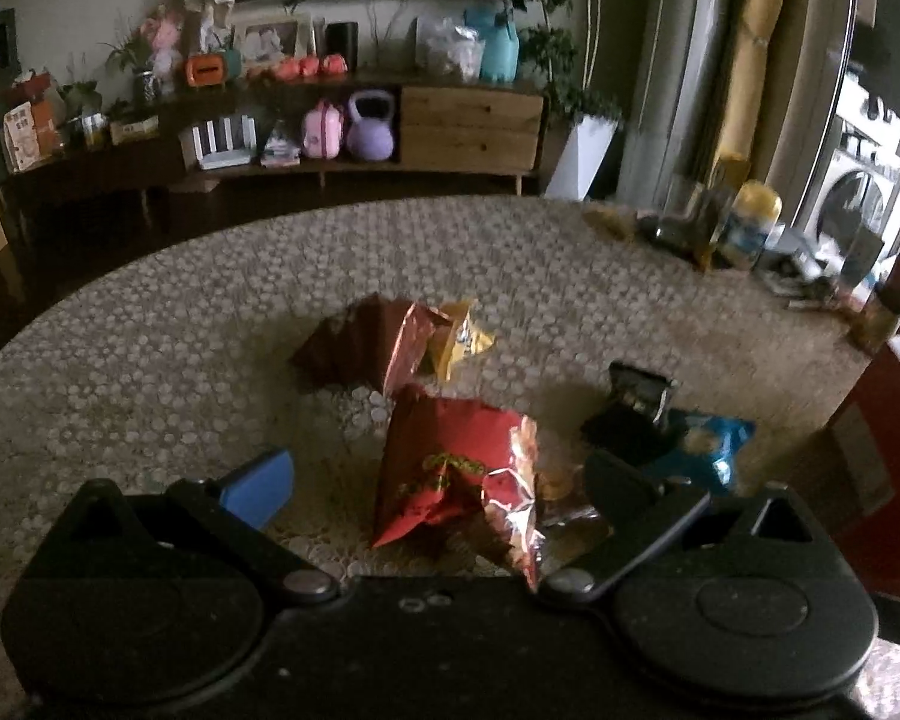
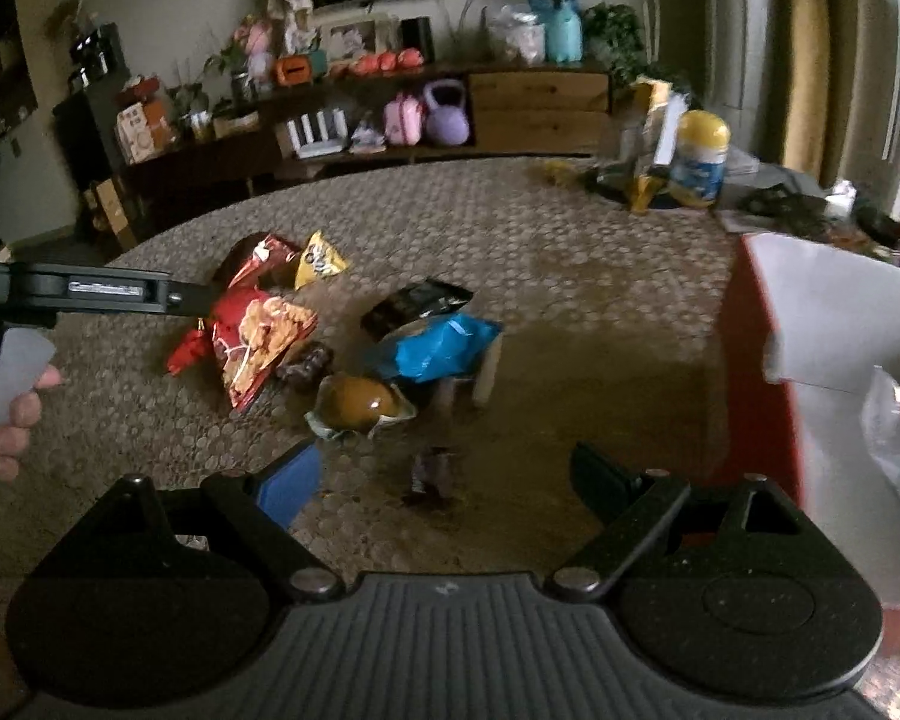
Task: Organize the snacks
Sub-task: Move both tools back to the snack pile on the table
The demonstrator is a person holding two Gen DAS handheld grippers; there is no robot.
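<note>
Several snack packs lie in a loose pile on the patterned table (image 2: 570,276). Among them are a red chip bag (image 2: 258,336), a small yellow bag (image 2: 318,264), a black pack (image 2: 414,306), a blue bag (image 2: 444,345) and a wrapped brown bun (image 2: 360,405). My right gripper (image 2: 444,483) is open, low over the table, with a small dark candy wrapper (image 2: 429,471) lying between its fingers, untouched. My left gripper (image 1: 438,480) is open too. The red chip bag (image 1: 450,468) lies on the table between its fingers, with the blue bag (image 1: 708,444) to its right.
A red box with white flaps (image 2: 756,360) stands at the table's right side, holding some white wrapping. A yellow-lidded canister (image 2: 699,156) and clutter sit at the far right. A person's hand (image 2: 12,414) grips the left tool's handle. A sideboard (image 1: 468,120) lines the back wall.
</note>
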